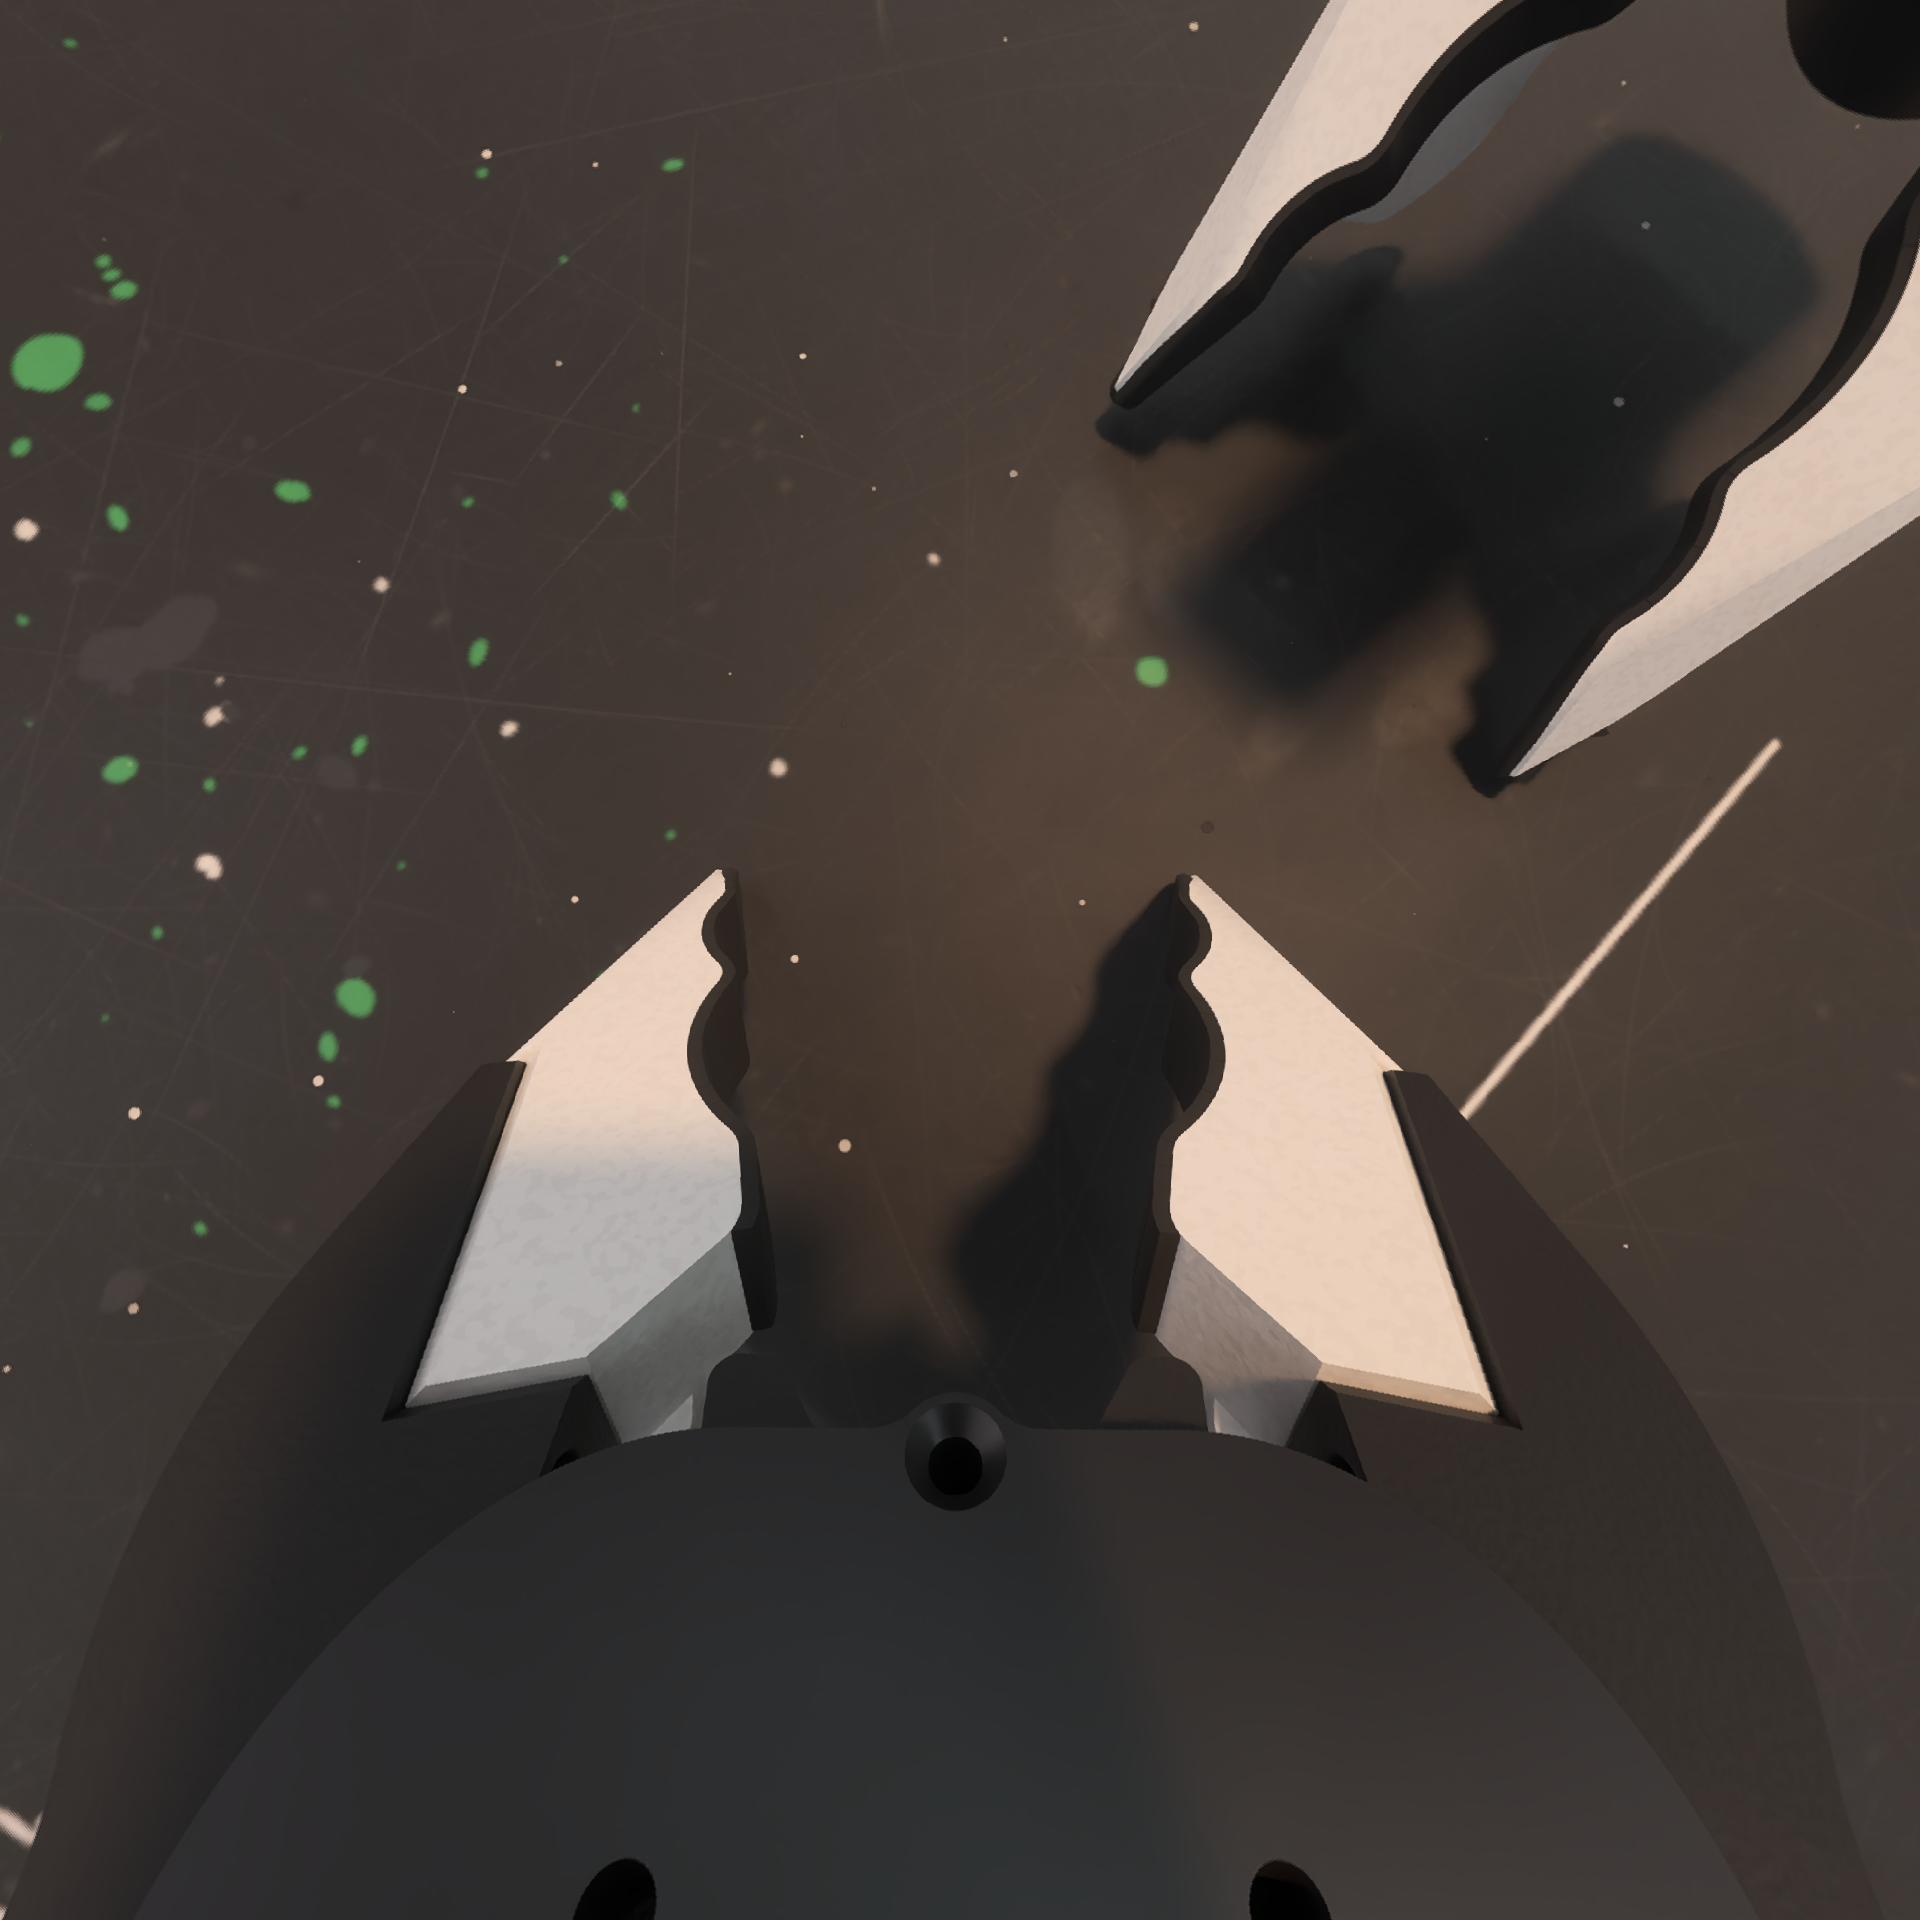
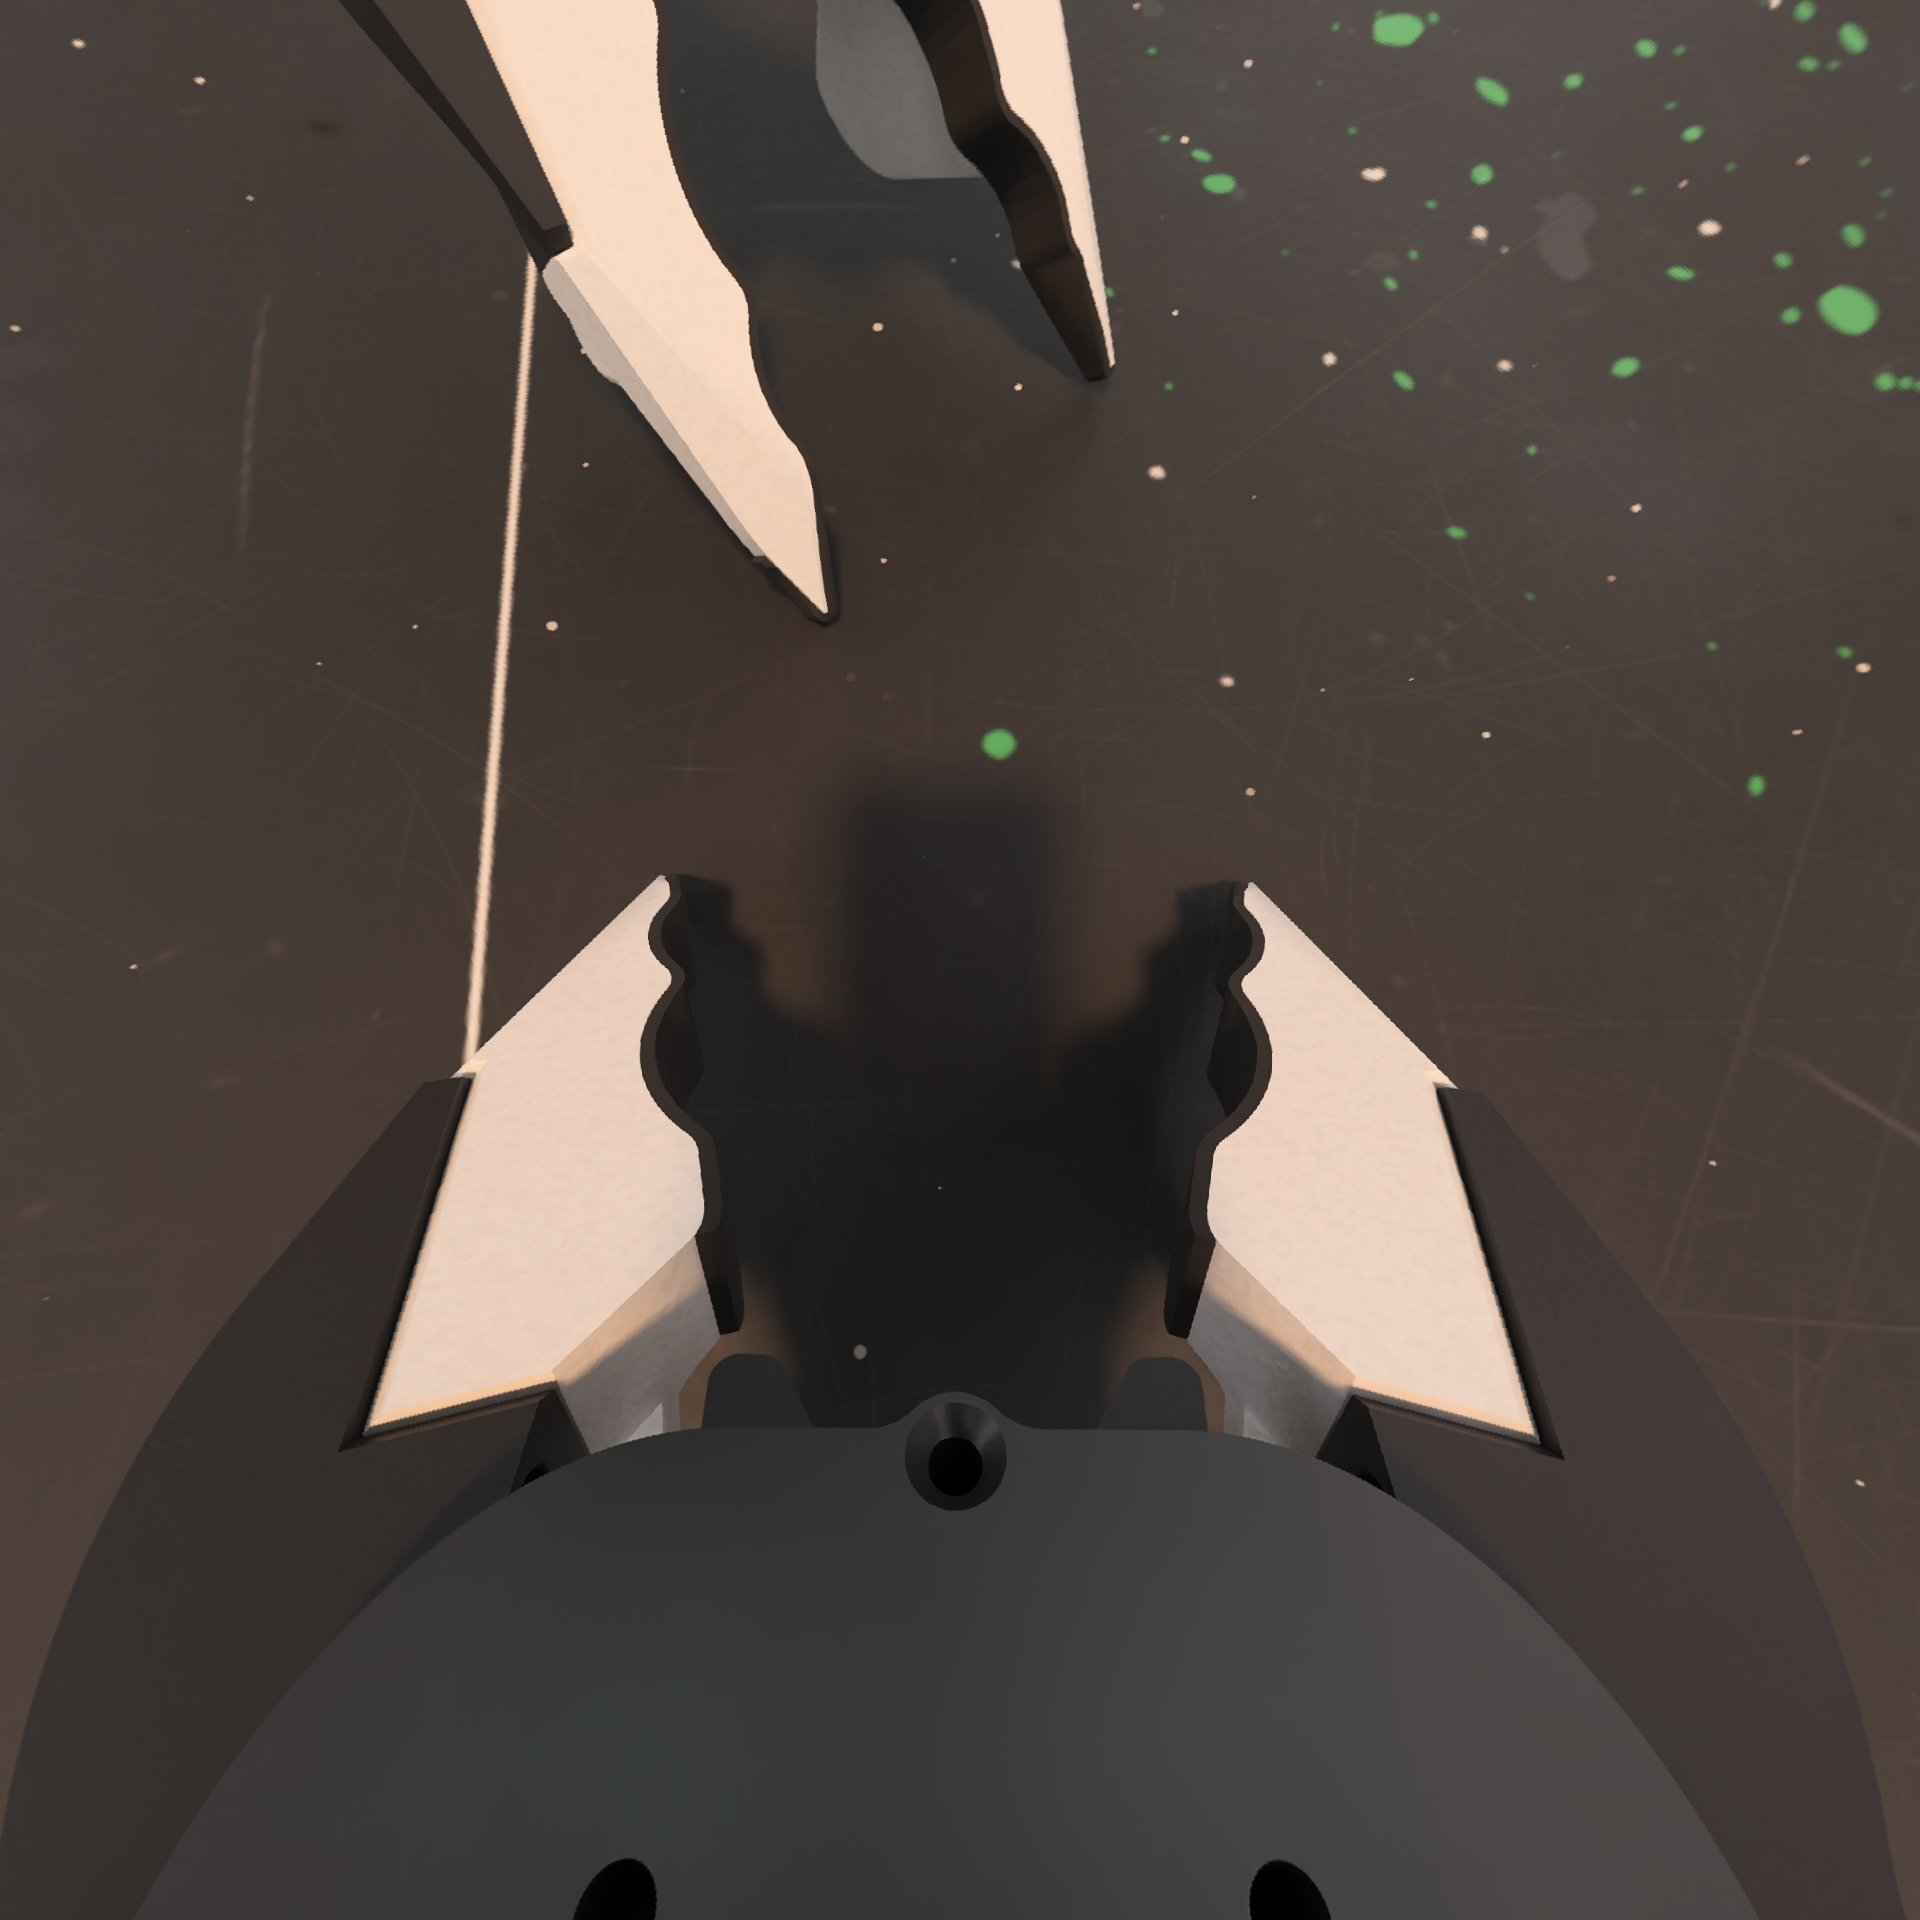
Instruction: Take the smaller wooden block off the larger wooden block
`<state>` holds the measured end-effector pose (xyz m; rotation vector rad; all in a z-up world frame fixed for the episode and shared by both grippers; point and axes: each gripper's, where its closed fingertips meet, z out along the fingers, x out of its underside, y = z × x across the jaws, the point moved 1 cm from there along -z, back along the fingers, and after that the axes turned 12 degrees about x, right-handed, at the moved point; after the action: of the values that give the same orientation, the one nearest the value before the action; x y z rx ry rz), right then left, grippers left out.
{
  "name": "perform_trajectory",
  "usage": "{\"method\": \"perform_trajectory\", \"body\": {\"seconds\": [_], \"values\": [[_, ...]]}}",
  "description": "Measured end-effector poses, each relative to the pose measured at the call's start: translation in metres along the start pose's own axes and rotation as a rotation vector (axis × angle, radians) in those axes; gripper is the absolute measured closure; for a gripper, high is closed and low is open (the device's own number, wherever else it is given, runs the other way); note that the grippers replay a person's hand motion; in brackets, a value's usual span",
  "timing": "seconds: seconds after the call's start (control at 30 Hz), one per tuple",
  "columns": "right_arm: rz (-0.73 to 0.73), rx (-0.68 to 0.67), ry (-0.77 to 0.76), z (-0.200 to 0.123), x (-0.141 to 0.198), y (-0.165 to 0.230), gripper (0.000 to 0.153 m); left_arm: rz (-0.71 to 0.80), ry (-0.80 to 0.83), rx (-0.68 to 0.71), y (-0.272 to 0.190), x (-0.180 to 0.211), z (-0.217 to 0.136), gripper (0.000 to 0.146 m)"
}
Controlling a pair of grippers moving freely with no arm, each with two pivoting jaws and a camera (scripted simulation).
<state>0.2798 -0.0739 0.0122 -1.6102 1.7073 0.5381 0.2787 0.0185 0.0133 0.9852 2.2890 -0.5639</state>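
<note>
Left fingers (image 1: 956, 878) released, empty, above speckled bench (image 1: 520, 623). Right fingers (image 2: 956, 881) released, empty, near left ones, beside pale line (image 2: 499, 727). Blocks outside both views.

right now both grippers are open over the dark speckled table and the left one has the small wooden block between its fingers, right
Not quite. The left gripper holds nothing: the left wrist view shows only bare table between its fingers. No wooden block shows in either view. The rest stands: the right gripper is open too, over the same dark, speckled table.
</note>
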Motion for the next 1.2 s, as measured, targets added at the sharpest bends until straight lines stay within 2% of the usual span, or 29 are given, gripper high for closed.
{"method": "perform_trajectory", "body": {"seconds": [0.17, 0.27, 0.4, 0.53, 0.6, 0.73, 0.83, 0.93, 1.07, 1.13, 1.2], "values": [[-0.014, -0.061, 0.024, -0.003, 0.002, 0.007, 0.044, 0.012, 0.033, 0.019, -0.002, 0.003, -0.003, 0.062], [-0.029, -0.083, 0.035, -0.018, -0.003, 0.014, 0.041, 0.087, 0.017, -0.026, -0.003, -0.005, -0.02, 0.062], [-0.034, -0.03, -0.153, -0.074, -0.043, 0.013, 0.041, 0.213, -0.157, -0.157, -0.002, -0.046, -0.081, 0.065], [-0.049, 0.233, -0.269, -0.158, -0.062, -0.029, 0.05, 0.261, -0.201, -0.444, 0.042, -0.056, -0.165, 0.063], [0.013, 0.391, -0.217, -0.201, -0.041, -0.064, 0.054, 0.216, -0.205, -0.588, 0.074, -0.042, -0.21, 0.062], [0.168, 0.815, 0.024, -0.295, 0.054, -0.148, 0.057, 0.033, -0.138, -0.823, 0.141, 0.023, -0.292, 0.06], [0.357, 0.925, 0.163, -0.335, 0.136, -0.176, 0.057, -0.204, -0.109, -0.856, 0.179, 0.091, -0.325, 0.051], [0.514, 0.868, 0.212, -0.336, 0.19, -0.178, 0.062, -0.342, -0.038, -0.861, 0.197, 0.143, -0.336, 0.044], [0.576, 0.768, 0.224, -0.312, 0.215, -0.168, 0.085, -0.447, -0.032, -0.73, 0.203, 0.177, -0.313, 0.045], [0.549, 0.735, 0.255, -0.301, 0.219, -0.165, 0.1, -0.465, 0.015, -0.7, 0.207, 0.195, -0.3, 0.054], [0.518, 0.767, 0.285, -0.297, 0.223, -0.169, 0.11, -0.49, -0.03, -0.657, 0.211, 0.203, -0.289, 0.07]]}}
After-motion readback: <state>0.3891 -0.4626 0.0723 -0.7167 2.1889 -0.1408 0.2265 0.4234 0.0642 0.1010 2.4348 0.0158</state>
